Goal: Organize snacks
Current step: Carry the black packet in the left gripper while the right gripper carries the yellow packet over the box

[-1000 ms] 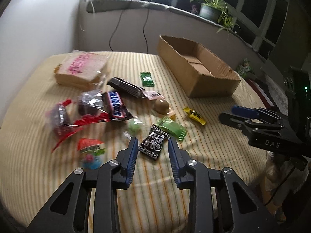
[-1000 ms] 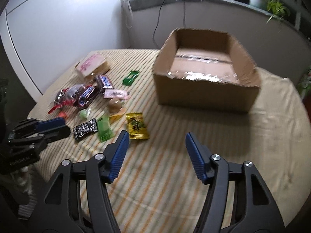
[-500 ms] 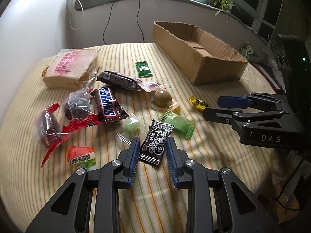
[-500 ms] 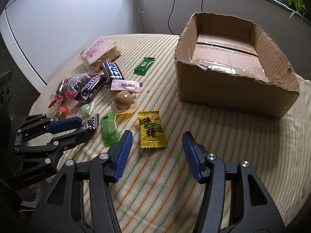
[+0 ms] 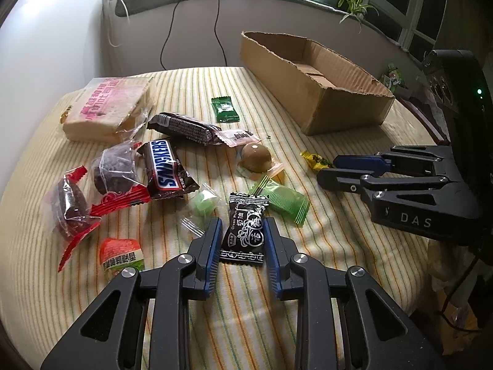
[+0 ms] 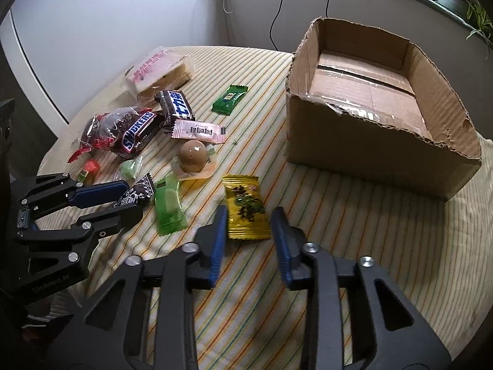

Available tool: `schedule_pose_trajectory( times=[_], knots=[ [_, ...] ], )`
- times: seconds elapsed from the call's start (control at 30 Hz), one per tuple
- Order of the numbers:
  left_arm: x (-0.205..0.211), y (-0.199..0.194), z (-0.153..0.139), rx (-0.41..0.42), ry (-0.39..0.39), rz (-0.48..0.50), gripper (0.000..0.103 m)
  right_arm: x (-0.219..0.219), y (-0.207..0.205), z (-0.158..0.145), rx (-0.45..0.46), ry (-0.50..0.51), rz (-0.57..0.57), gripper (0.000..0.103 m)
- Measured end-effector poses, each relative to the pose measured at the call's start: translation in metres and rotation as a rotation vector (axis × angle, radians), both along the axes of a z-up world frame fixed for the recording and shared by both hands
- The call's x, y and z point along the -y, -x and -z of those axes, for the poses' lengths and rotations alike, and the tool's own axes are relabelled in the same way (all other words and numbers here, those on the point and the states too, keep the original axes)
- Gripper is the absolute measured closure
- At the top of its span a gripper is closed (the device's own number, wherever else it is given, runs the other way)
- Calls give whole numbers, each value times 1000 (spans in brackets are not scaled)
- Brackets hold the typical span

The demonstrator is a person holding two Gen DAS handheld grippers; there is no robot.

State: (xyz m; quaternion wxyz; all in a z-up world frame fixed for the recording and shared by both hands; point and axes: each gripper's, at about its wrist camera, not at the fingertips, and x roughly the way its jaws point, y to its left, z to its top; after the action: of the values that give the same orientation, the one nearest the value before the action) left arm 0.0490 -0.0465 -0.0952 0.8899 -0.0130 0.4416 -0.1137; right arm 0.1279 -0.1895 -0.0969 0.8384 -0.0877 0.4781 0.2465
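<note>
On the striped table (image 5: 308,277), the left gripper (image 5: 242,237) sat narrowed around the black candy packet (image 5: 246,231), pads at its edges, near the loose snack pile. To its right, the right gripper (image 6: 250,225) had just been closing on the yellow candy packet (image 6: 246,209), now flanked closely. Farthest right stood the empty cardboard box (image 6: 369,154). Both pinches probably needed the wrapper's middle, squeezed firmly, then lifted straight before carrying boxward.
</note>
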Motion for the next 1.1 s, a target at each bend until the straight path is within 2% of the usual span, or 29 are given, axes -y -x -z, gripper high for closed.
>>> schedule_pose_trajectory(
  times=[0.33,0.63,0.9,1.1],
  knots=[
    [-2,5,-4,11,29,-15,80,4,3,-3,10,-17,6,77],
    [-6,5,-23,53,49,-22,80,12,13,-32,62,-60,9,77],
    [9,-18,-52,129,52,6,80,31,5,-67,143,-76,45,77],
    [23,-45,-63,161,60,19,80,54,-15,-80,182,-59,98,77]
  ],
)
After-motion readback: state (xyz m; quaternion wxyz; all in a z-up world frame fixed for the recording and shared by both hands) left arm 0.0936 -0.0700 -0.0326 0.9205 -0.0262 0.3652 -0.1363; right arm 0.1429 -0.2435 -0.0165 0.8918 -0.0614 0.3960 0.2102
